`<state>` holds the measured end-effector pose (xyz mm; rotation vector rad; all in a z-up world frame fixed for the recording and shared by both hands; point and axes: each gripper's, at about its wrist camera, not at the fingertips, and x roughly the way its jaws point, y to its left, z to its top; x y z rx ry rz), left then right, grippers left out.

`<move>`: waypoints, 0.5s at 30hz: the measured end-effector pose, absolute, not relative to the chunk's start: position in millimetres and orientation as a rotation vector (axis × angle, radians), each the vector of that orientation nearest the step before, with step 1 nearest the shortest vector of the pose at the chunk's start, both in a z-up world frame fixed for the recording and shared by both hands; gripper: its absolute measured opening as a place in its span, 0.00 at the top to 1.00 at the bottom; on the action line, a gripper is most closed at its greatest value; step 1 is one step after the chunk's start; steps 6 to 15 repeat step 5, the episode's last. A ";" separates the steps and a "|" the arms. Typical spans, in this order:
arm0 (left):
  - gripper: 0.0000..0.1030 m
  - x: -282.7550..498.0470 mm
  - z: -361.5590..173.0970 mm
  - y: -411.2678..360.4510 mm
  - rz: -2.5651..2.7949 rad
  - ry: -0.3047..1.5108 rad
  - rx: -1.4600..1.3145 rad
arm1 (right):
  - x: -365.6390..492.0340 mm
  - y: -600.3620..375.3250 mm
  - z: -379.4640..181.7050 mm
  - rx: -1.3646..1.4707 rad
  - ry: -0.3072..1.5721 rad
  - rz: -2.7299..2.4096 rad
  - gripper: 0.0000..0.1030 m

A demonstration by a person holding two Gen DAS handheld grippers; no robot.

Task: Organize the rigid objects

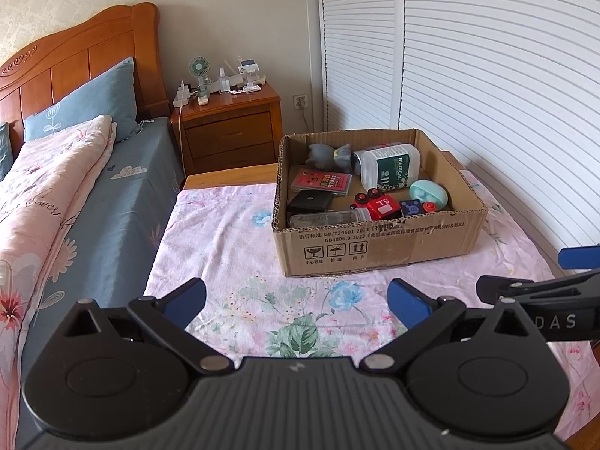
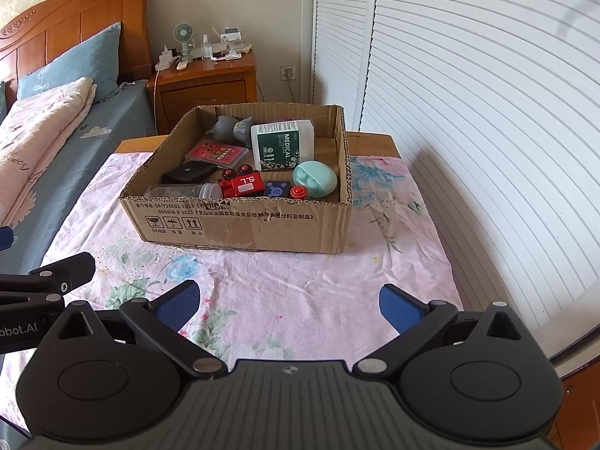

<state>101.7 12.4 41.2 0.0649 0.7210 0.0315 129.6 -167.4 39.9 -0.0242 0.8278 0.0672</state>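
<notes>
Two hand-held grippers hang side by side over the near end of the worktop, both spread wide and holding nothing. Between the blue pads of the left hand-held gripper (image 1: 296,302) lies only the pink floral cloth (image 1: 232,240) that covers the worktop; the same bare cloth shows between the pads of the right hand-held gripper (image 2: 288,302).

Ahead of both, and slightly right of the left one, stands the open brown cardboard box (image 2: 240,225). Inside it, nearest the grippers along the front wall, lie a clear plastic jar on its side (image 2: 183,191), a red toy train with black wheels (image 2: 242,183), a small dark blue cube with a bear mark (image 2: 277,189) and a mint green oval case (image 2: 315,178). Farther in are a flat black case (image 2: 189,171), a flat red packet (image 2: 215,152), a white bottle with a green MEDICAL label (image 2: 281,144) and a grey soft-looking figure (image 2: 232,124).

Judging by this, the gathering looks finished or nearly so: every loose item in view sits in the box and nothing is left on the cloth. The contents lie jumbled, so tidying inside may remain.

Open cloth lies between grippers and box, giving free room to advance. The box's front wall must be cleared from above. To the right a white louvred door (image 2: 468,112) runs close by the worktop edge; to the left, past the other edge, is the bed with its blue sheet (image 1: 112,202).
</notes>
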 end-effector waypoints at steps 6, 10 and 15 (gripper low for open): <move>0.01 101.3 41.6 12.4 0.028 0.720 0.064 | 128.3 -167.2 41.3 -0.025 0.825 0.068 0.00; 0.01 101.3 41.6 12.4 0.028 0.720 0.064 | 128.3 -167.2 41.3 -0.025 0.825 0.068 0.00; 0.01 101.3 41.6 12.4 0.028 0.720 0.064 | 128.3 -167.2 41.3 -0.025 0.825 0.068 0.00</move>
